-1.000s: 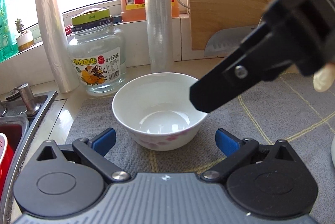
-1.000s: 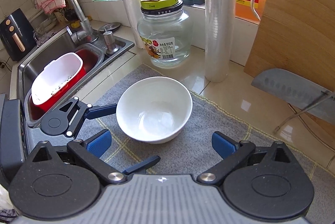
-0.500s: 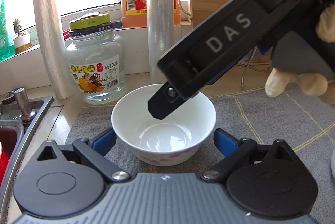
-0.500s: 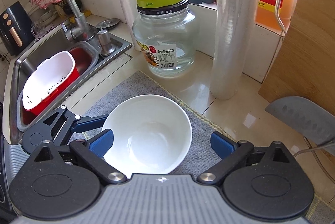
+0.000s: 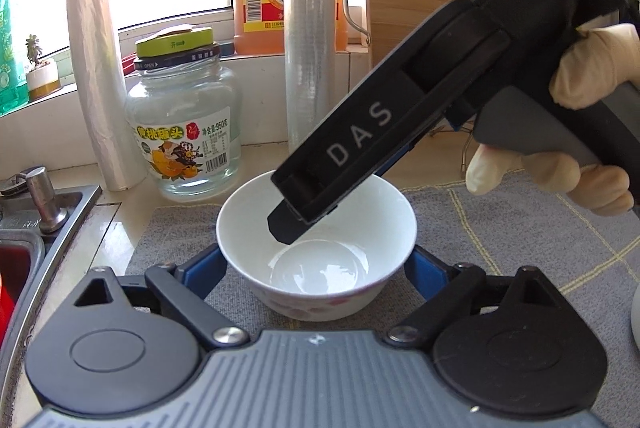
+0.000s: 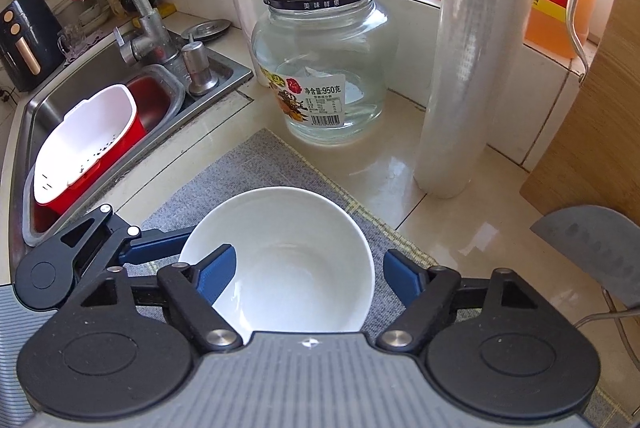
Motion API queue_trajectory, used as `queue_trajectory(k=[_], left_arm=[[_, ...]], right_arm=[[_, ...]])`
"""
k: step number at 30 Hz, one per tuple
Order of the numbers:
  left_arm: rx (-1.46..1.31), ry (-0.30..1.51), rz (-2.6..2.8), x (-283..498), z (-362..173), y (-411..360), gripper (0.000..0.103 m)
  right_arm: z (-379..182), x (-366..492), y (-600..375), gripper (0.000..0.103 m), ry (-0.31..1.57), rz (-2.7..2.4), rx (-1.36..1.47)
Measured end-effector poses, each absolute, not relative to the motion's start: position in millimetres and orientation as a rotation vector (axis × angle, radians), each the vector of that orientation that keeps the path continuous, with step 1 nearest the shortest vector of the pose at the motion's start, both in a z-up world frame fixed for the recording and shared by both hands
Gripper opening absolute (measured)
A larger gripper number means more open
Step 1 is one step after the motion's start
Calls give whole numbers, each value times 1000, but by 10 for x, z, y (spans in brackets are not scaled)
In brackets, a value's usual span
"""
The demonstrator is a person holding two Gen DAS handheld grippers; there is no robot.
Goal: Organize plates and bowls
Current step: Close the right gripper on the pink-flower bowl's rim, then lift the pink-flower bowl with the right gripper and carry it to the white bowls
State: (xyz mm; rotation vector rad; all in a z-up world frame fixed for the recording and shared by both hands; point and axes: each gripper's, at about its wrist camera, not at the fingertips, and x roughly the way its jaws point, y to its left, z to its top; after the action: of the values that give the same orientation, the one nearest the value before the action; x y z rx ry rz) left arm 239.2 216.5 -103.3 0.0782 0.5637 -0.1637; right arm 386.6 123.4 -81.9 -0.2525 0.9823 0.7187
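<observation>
Two grippers work one white bowl (image 6: pixel 288 228), which sits upright on the grey mat (image 5: pixel 500 228) near the counter's front edge, so the step in hand looks like taking hold of it for stacking or putting away. The left gripper (image 5: pixel 316 264) straddles the bowl, pads just beside its outer walls, jaws narrowing but not visibly pressing. The right gripper (image 6: pixel 308 268) is tipped steeply down, one finger inside the bowl and the other just outside its rim, jaws closing with the wall between them and not yet pinched. Next, that pinch must land squarely on the rim before any lift. As for containers, the sink (image 6: pixel 80 80) holds a red basin (image 6: pixel 136 132) with a white colander (image 6: pixel 88 132) nested in it; the lidded glass jar (image 6: pixel 324 60) looks empty, as does the bowl.
</observation>
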Motion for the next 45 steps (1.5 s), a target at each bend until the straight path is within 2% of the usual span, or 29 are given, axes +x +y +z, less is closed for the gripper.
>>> queue_trajectory(k=[5,30,45], left_arm=[[76,563,-163,2383,-1036,2165,94],[44,572,-194,2391,-1044,2203,94],[95,553,-236,2078,-717,2029,94]], right_arm=[[-844,3888,1229,74,993,723,-240],[-833,3877,1227,74,1004,744,-238],[-523,3578,973,74,1012,749,-140]])
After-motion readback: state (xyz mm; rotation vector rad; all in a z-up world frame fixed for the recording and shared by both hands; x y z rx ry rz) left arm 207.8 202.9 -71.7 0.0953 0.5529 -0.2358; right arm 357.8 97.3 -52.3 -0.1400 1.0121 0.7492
